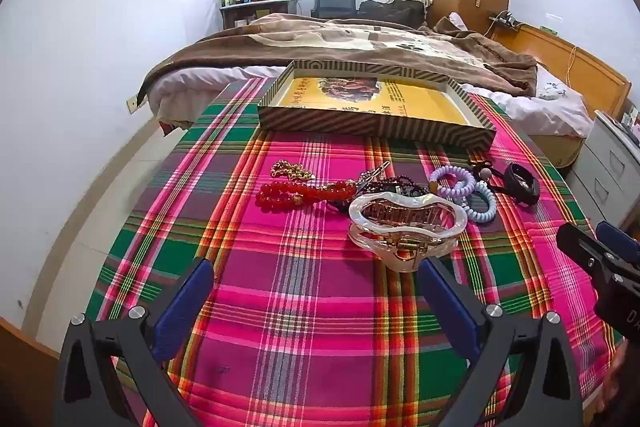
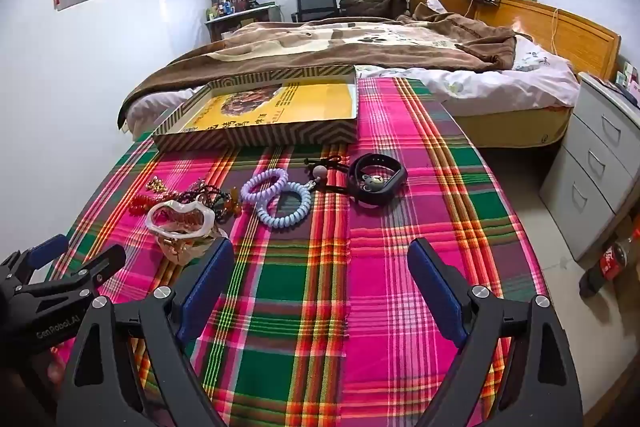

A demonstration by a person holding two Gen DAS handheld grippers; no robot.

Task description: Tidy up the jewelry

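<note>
Here the left claw [image 1: 316,291] stands with its blue pads spread wide apart over the plaid cloth, holding nothing and touching nothing. The right claw [image 2: 320,275] is likewise fully apart and empty, tilted down toward the counter [image 2: 304,307].

Just ahead of the left claw's right finger lies the pearly hair clip [image 1: 406,225], close to the fingertip but apart from it. Beyond the clip, slightly left, the red bead bracelet [image 1: 304,193] lies stretched out, with a small gold bead chain [image 1: 290,169] just past it and a tangle of dark beads [image 1: 396,183] to its right.

Ahead of the right claw, somewhat left of its centre, sit two coiled hair ties, a lilac one [image 2: 266,185] overlapping a pale blue one [image 2: 284,207]. Straight ahead and farther off lies a black band [image 2: 378,183] with a little bell inside it, next to a black cord with a round bead [image 2: 320,171]. Nothing stands between either claw and these pieces.

Past all the jewelry, at the far end of the counter, rests the shallow striped box [image 1: 372,123] with a yellow printed bottom, holding nothing.

Behind the counter is a bed [image 2: 480,83] under a brown blanket, a grey drawer unit [image 2: 596,163] to the right, and a window with a curtain on the far wall.
</note>
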